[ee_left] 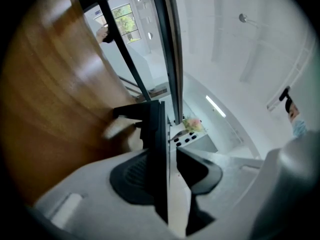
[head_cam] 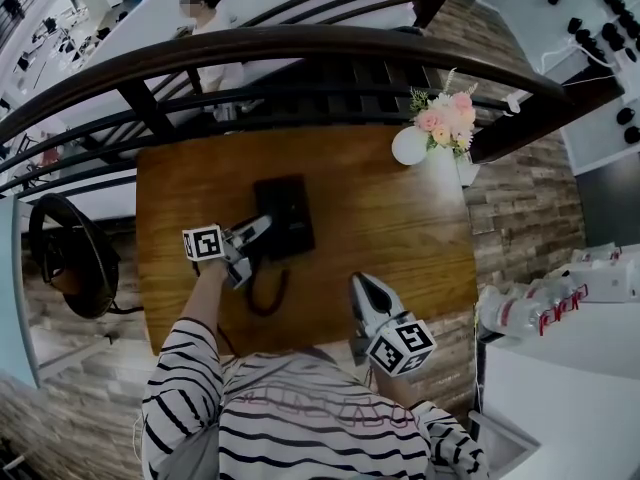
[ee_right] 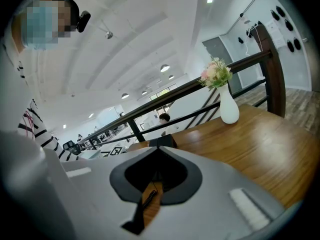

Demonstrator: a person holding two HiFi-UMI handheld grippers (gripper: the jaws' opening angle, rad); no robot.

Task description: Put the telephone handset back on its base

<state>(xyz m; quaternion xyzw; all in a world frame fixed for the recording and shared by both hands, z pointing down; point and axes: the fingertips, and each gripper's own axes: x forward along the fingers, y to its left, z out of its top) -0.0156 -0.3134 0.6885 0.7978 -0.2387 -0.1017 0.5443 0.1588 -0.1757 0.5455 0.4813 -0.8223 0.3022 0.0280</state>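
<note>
Left tongs [head_cam: 258,230] are seen in the head view at the left edge of the black telephone base [head_cam: 292,213] on the wooden table [head_cam: 400,233], where the handset [head_cam: 268,220] merges with the dark base so its seating cannot be judged; the right tongs [head_cam: 362,290] are held right of the coiled cord [head_cam: 265,293], and pink flowers [head_cam: 445,120] are held in a white vase [head_cam: 408,146]. In the left gripper view the jaws are clamped on the handset, seen edge-on as a thin black slab. In the right gripper view the jaws are pressed together, empty, the base half hidden behind them.
</note>
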